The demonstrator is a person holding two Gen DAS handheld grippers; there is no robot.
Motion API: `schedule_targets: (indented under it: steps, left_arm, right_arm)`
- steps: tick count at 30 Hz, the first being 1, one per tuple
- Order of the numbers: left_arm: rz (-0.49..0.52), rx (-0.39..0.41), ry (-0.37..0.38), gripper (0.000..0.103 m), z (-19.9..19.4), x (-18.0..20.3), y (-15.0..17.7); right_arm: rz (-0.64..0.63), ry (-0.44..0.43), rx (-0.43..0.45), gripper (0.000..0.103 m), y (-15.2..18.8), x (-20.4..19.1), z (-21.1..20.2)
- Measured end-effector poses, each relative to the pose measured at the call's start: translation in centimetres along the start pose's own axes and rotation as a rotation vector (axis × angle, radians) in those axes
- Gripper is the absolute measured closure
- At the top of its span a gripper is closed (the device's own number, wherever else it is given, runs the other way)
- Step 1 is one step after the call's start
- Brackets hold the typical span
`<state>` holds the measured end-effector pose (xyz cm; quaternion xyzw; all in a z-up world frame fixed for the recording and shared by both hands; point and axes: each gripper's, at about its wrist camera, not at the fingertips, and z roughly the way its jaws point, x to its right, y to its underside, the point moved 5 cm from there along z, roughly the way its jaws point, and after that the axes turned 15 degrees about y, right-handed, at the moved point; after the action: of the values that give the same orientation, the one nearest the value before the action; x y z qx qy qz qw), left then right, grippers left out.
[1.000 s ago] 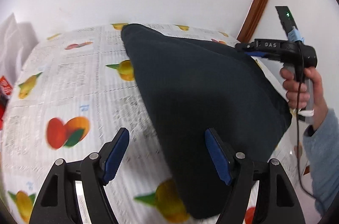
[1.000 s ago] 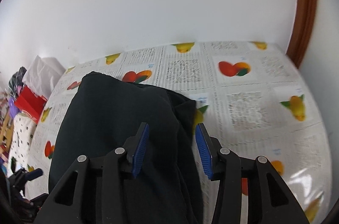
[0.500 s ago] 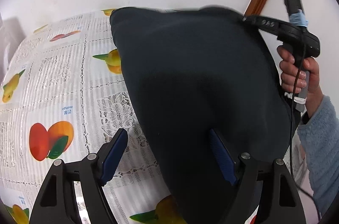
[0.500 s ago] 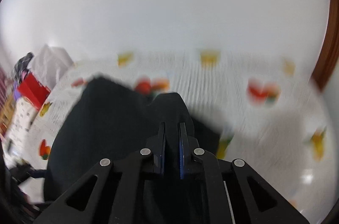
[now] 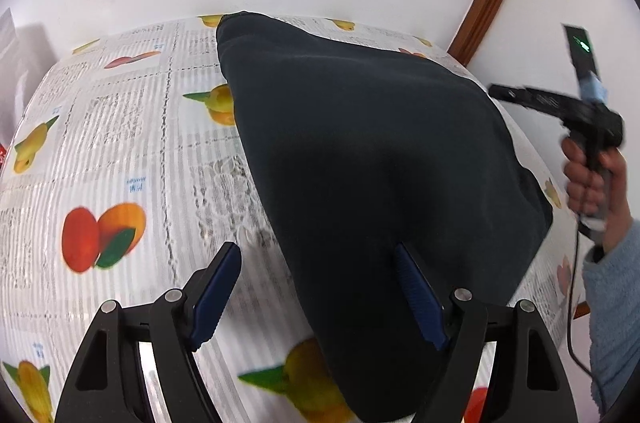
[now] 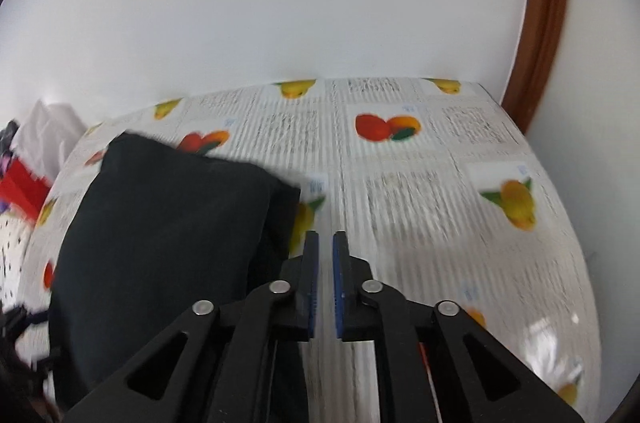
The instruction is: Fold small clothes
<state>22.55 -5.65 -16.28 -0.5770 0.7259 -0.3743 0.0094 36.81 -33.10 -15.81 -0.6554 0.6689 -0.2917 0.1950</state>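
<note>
Dark garment (image 6: 160,235) lies left of right gripper (image 6: 323,255) — fingers part, empty.

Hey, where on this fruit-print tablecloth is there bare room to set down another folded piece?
Most room lies right of the dark navy folded garment, on the fruit-print tablecloth out to the brown wooden door frame. A second bare stretch lies left of the garment, in the left wrist view. The far left edge is crowded, with a red item and white bag.
</note>
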Motion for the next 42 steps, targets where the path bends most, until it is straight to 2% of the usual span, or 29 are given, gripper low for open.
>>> schedule_targets:
  steps: [1,2,3,10,15,18,21,25,27,28,29,30,32,38,42]
  left_arm:
    - [0.007,0.004,0.001,0.025,-0.4,0.3,0.5]
    - [0.011,0.007,0.0,0.025,-0.8,0.5,1.0]
    - [0.016,0.012,-0.002,0.025,-1.2,0.7,1.4]
    - [0.048,0.015,-0.001,0.027,-3.5,2.2,5.1]
    - [0.088,-0.011,-0.045,0.029,-3.7,2.7,7.4]
    - [0.096,-0.017,-0.067,0.031,-3.5,2.9,8.0]
    - [0.09,-0.024,-0.077,0.034,-2.9,2.8,8.2]
    - [0.076,-0.027,-0.073,0.046,-1.9,2.6,7.6]
    - [0.07,-0.014,-0.07,0.056,-1.6,2.8,7.2]
    - [0.064,-0.008,-0.067,0.067,-1.5,2.7,6.9]
    - [0.06,-0.004,-0.059,0.079,-1.5,2.7,6.5]
    - [0.056,-0.002,-0.043,0.084,-1.4,2.7,6.3]
    - [0.057,0.014,-0.057,0.091,-1.4,2.5,5.8]
    - [0.024,0.039,-0.086,0.093,-2.5,0.6,5.6]
    - [0.0,0.042,-0.105,0.093,-3.3,-0.6,6.1]
  right_arm:
    - [0.002,-0.02,0.0,0.071,1.1,0.3,-1.1]
    - [0.006,-0.037,0.004,0.059,2.0,0.6,-1.9]
    - [0.013,-0.064,0.013,0.054,3.6,0.8,-3.1]
    - [-0.007,-0.098,0.004,0.054,11.4,0.3,-6.6]
    - [0.025,-0.074,-0.005,0.053,15.1,0.7,-7.1]
    - [0.002,-0.071,-0.007,0.053,16.6,0.7,-7.5]
    - [-0.035,-0.053,-0.014,0.053,17.4,0.3,-7.2]
    - [-0.027,-0.032,-0.009,0.053,17.3,-0.3,-6.3]
    - [-0.026,-0.031,-0.003,0.054,16.8,-0.7,-5.9]
    - [-0.027,-0.026,0.003,0.055,16.5,-1.0,-5.7]
    - [-0.027,-0.027,0.011,0.06,16.2,-1.3,-5.7]
    - [-0.033,-0.039,0.017,0.067,15.8,-1.8,-5.6]
    - [-0.038,-0.025,0.028,0.069,15.2,-2.4,-5.5]
    - [-0.006,-0.065,0.032,0.074,13.0,-4.3,-4.6]
    - [-0.085,-0.09,0.035,0.074,13.1,-5.8,-5.4]
